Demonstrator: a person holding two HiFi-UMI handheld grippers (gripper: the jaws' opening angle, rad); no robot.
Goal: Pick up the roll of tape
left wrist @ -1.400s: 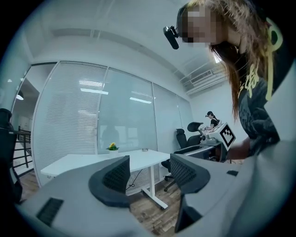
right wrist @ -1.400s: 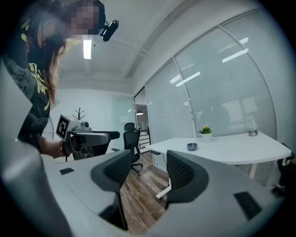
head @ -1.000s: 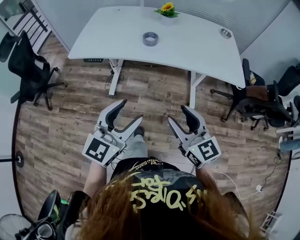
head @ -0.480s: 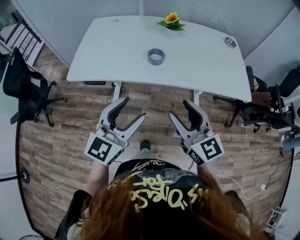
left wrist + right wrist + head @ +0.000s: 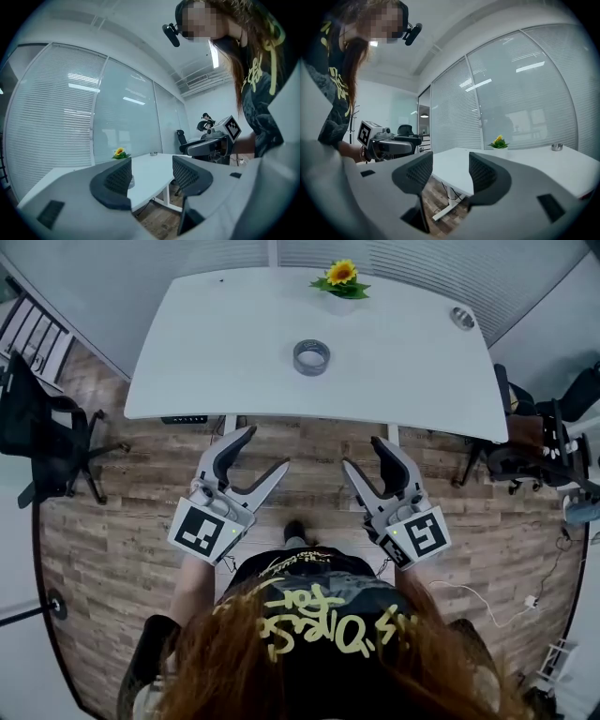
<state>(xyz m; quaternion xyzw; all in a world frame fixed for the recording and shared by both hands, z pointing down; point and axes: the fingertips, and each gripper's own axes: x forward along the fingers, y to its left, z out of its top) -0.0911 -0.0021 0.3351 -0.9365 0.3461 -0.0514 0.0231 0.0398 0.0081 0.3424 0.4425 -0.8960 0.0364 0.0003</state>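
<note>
The grey roll of tape [image 5: 311,357] lies flat on the white table [image 5: 206,362], near its middle. Both grippers hang over the wooden floor, short of the table's front edge and apart from the tape. My left gripper [image 5: 267,448] is open with nothing between its jaws, and so is my right gripper [image 5: 362,453]. In the left gripper view the open jaws [image 5: 152,176] frame the table [image 5: 150,171], and a sliver of the tape [image 5: 131,181] peeks past the left pad. The right gripper view shows open jaws [image 5: 447,173] before the table [image 5: 454,164]; the tape is hidden there.
A potted yellow flower [image 5: 340,276] stands at the table's far edge, and a small metal dish [image 5: 461,318] sits at the far right corner. Black office chairs stand left [image 5: 42,442] and right [image 5: 539,451] of the table. Glass walls with blinds lie behind.
The table and tape have come closer and lower in the head view as the person walks toward them. Both grippers moved forward with the person, jaws unchanged.
</note>
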